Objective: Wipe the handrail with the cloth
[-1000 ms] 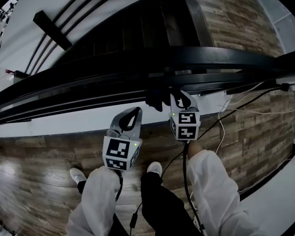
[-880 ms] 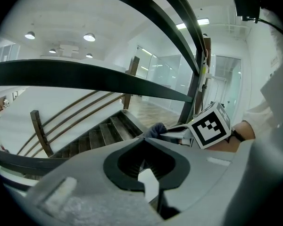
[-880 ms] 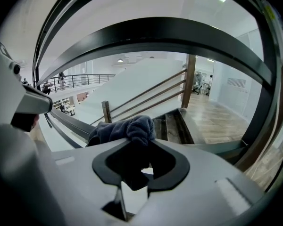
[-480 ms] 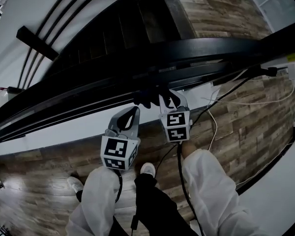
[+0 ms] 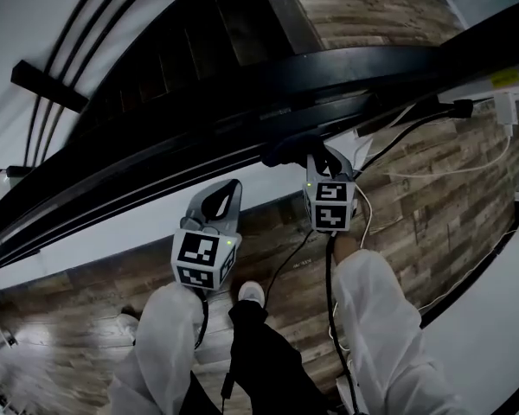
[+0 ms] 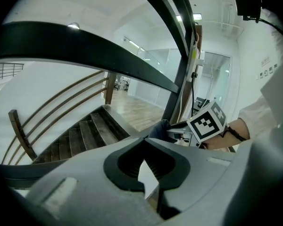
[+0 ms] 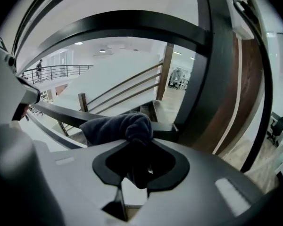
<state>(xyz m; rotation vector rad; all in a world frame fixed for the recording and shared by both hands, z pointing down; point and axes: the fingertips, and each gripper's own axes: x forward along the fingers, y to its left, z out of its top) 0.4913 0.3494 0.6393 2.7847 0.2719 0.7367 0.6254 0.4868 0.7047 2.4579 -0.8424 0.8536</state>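
Dark cloth [image 7: 117, 125] is bunched in the right gripper [image 7: 137, 147], whose jaws are clamped on it with a fold hanging down between them. The cloth sits against a lower black bar of the handrail [image 5: 242, 93], under the broad top rail; in the head view it shows as a dark lump [image 5: 287, 150] just ahead of the right gripper [image 5: 327, 169]. The left gripper [image 6: 144, 140] has its jaws closed tip to tip with nothing between them. It hangs lower and to the left [image 5: 225, 199], clear of the handrail. White sleeves [image 5: 376, 314] lead to both grippers. Stairs [image 5: 199, 46] descend beyond the handrail, and white cables [image 5: 398, 158] trail over the wood floor [image 5: 441, 206].
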